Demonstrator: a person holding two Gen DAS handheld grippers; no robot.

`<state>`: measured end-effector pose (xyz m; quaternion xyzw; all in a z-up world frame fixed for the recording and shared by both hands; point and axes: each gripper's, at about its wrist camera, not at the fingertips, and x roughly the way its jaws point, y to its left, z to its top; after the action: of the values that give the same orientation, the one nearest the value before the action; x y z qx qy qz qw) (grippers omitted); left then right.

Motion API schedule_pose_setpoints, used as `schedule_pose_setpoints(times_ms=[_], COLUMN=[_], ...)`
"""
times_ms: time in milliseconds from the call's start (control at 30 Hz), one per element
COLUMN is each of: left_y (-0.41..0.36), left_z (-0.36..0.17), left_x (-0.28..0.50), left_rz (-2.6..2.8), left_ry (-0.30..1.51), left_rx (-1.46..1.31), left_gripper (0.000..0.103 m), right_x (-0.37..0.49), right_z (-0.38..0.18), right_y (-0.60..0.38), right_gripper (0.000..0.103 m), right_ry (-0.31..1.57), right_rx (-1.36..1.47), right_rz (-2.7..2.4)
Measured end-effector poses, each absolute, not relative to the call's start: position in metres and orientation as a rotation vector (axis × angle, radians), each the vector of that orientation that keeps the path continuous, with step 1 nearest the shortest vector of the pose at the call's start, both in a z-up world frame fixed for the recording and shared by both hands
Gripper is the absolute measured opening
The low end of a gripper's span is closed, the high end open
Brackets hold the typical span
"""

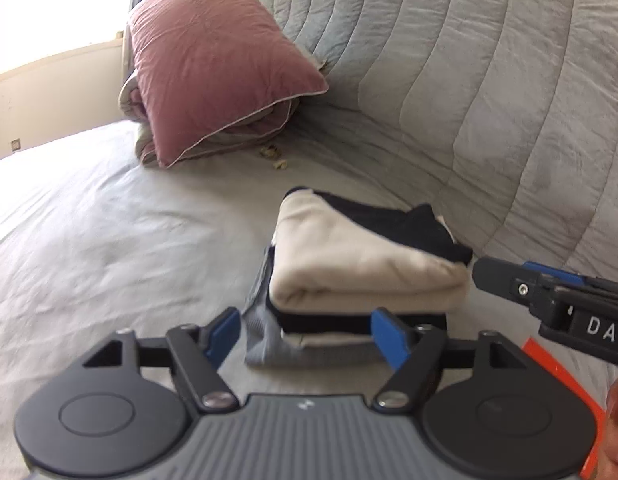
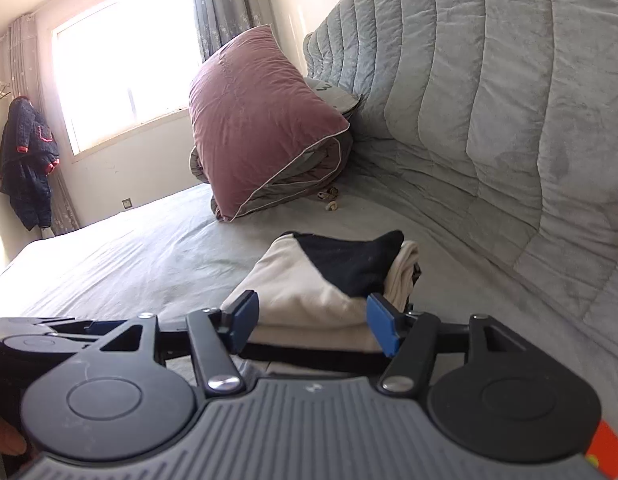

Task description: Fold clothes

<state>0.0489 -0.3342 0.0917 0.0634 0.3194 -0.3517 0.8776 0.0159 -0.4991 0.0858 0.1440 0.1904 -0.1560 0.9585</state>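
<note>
A stack of folded clothes (image 1: 361, 276) lies on the bed sheet (image 1: 109, 240). On top is a cream garment with a black part; black, white and grey layers sit under it. My left gripper (image 1: 307, 336) is open at the stack's near edge, its blue pads (image 1: 225, 332) either side of the lower layers and not pressing them. My right gripper (image 1: 485, 276) comes in from the right, level with the cream garment's right end. In the right wrist view the right gripper (image 2: 313, 322) is open, with the stack (image 2: 309, 292) just ahead between its pads. The left gripper (image 2: 33, 336) shows at the lower left.
A folded pink duvet (image 1: 213, 68) stands at the far end of the bed. A grey quilted blanket (image 1: 489, 80) rises along the right. Small brown bits (image 2: 329, 200) lie on the sheet. A dark jacket (image 2: 27, 160) hangs beside the window (image 2: 121, 68). An orange object (image 1: 549, 364) lies near right.
</note>
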Motion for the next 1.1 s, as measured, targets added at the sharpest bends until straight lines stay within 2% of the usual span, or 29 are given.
schedule_pose_setpoints(times_ms=[133, 300, 400, 467, 800, 1100], left_y=[-0.314, -0.285, -0.269, -0.260, -0.211, -0.165], left_z=[0.096, 0.096, 0.091, 0.087, 0.050, 0.007], left_x=[0.025, -0.002, -0.016, -0.025, -0.050, -0.058], left_rz=[-0.701, -0.685, -0.684, -0.671, -0.627, -0.552], left_ry=[0.707, 0.726, 0.766, 0.793, 0.856, 0.841], left_rx=[0.137, 0.123, 0.139, 0.168, 0.235, 0.258], left_gripper=[0.087, 0.102, 0.102, 0.102, 0.102, 0.103], right_x=[-0.003, -0.025, -0.035, -0.040, -0.051, -0.049], right_z=[0.090, 0.092, 0.088, 0.083, 0.044, 0.022], right_y=[-0.479, -0.461, -0.450, -0.442, -0.410, -0.395], right_gripper=[0.072, 0.080, 0.090, 0.103, 0.103, 0.103], right_ry=[0.398, 0.426, 0.442, 0.455, 0.492, 0.490], right_rx=[0.300, 0.323, 0.323, 0.325, 0.403, 0.372], right_rz=[-0.310, -0.312, -0.311, -0.311, -0.359, -0.411])
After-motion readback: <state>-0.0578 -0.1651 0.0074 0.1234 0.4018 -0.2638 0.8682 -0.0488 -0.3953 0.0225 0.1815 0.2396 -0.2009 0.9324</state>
